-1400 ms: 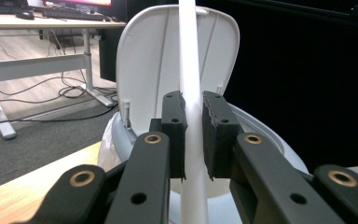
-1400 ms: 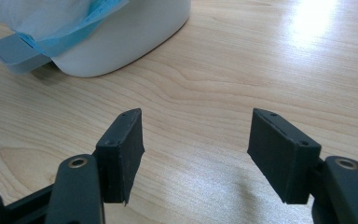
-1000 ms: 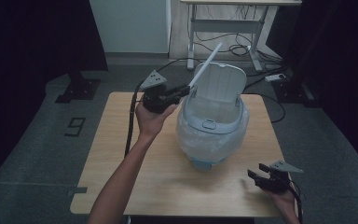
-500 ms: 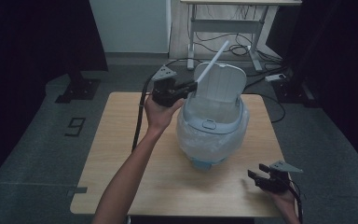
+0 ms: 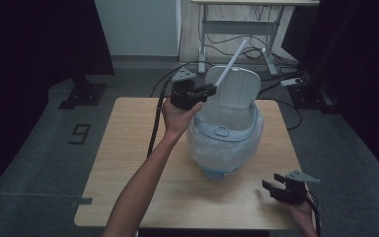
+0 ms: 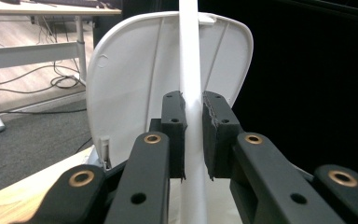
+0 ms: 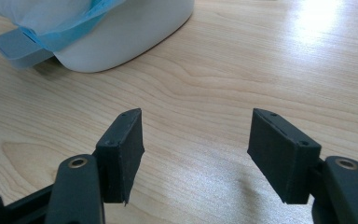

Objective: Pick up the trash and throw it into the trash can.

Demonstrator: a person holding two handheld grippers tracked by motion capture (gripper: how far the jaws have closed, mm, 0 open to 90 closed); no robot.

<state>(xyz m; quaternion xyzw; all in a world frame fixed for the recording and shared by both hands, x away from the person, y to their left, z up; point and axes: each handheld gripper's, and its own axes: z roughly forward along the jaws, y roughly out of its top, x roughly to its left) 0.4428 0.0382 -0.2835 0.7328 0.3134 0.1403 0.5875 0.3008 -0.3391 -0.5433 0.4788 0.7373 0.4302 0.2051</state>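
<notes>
Hiding behind the left gripper (image 6: pixel 193 140): white stick's (image 6: pixel 189 56) lower end.

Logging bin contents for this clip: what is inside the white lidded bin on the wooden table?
The white lidded bin shows a translucent plastic liner bag draped over its rim. The bin's bottom is hidden, so any contents cannot be seen.

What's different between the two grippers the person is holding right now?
The left gripper is raised beside the bin's open lid, while the right gripper sits low over the table near its front edge. The left gripper is shut on a white stick; the right gripper is open and holds nothing. Both have black jaws and a trailing cable.
</notes>
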